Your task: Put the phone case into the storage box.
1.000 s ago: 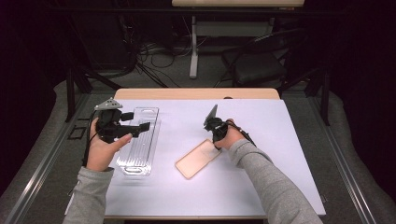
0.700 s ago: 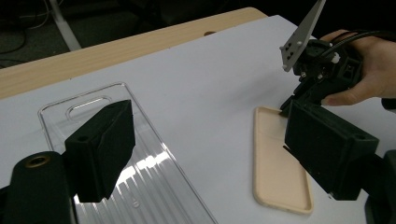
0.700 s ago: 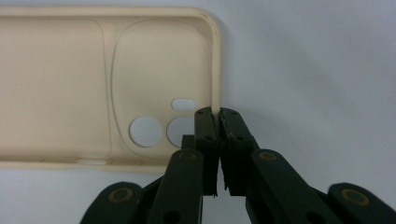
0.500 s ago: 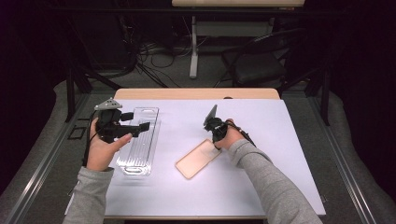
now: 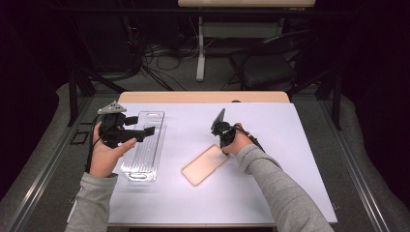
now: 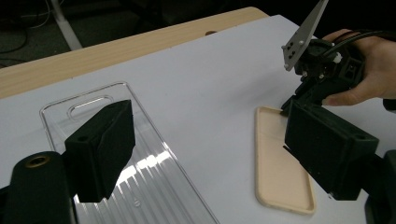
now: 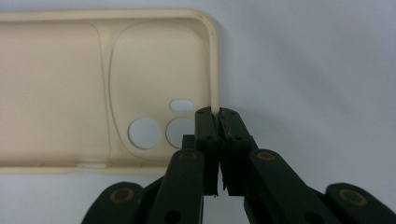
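Nothing has shifted since the earlier frames. Right gripper (image 7: 218,111) fingers pinched on the rim of the cream rubbery phone case (image 5: 205,164) — flat at worktop centre, ready to lift. Left gripper (image 5: 147,130) wide open, empty, over the clear ribbed plastic tray (image 5: 144,159) at nine o'clock.

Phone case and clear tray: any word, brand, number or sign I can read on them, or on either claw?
None can be read.
Phone case: plain cream, camera cut-outs, no lettering.
Clear tray: ribbed plastic, no label.
Left claw and right claw: black, unmarked.
White table cover: blank.
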